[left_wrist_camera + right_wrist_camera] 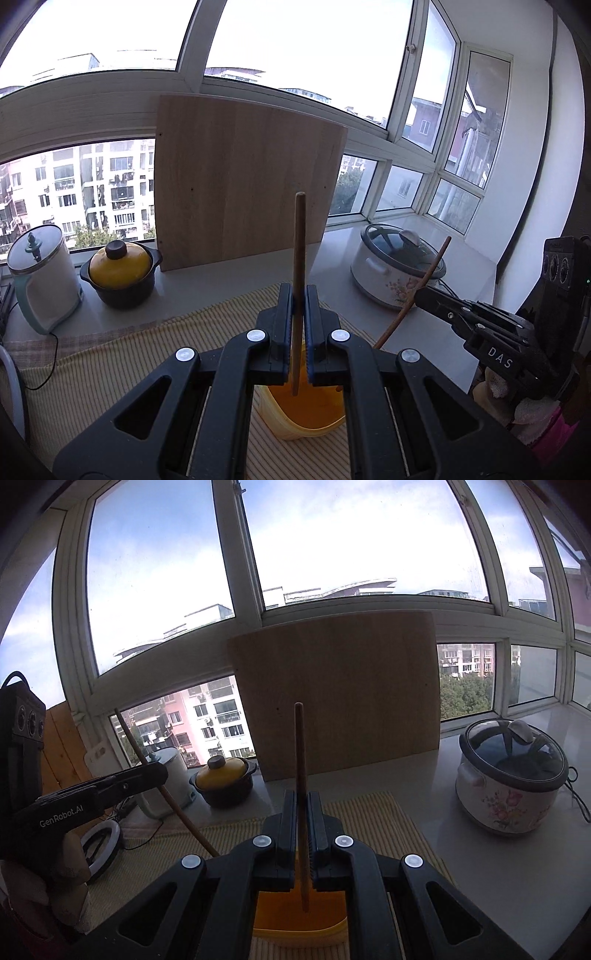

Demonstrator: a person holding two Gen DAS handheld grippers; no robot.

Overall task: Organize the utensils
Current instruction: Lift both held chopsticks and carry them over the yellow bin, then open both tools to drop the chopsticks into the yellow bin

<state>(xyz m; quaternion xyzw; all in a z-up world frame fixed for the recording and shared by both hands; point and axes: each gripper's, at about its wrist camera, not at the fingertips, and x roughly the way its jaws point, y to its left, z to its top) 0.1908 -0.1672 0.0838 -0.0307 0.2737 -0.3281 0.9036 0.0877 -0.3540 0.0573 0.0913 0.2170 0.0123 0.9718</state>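
My left gripper (298, 295) is shut on a brown wooden chopstick (298, 258), held upright with its lower end inside a yellow plastic utensil holder (306, 413). My right gripper (303, 805) is shut on a second wooden chopstick (300, 775), also upright, with its tip over the same yellow holder (299, 912). Each gripper shows in the other's view: the right gripper (424, 295) with its stick (417, 288) on the right, the left gripper (159, 771) with its stick (162, 786) on the left. The holder stands on a striped yellow mat (147, 354).
A wooden board (240, 184) leans against the window behind the mat. A floral rice cooker (395, 266) stands at the right; a yellow-lidded black pot (120, 273) and a white kettle (44, 277) stand at the left. A ring light (101, 842) lies at the left.
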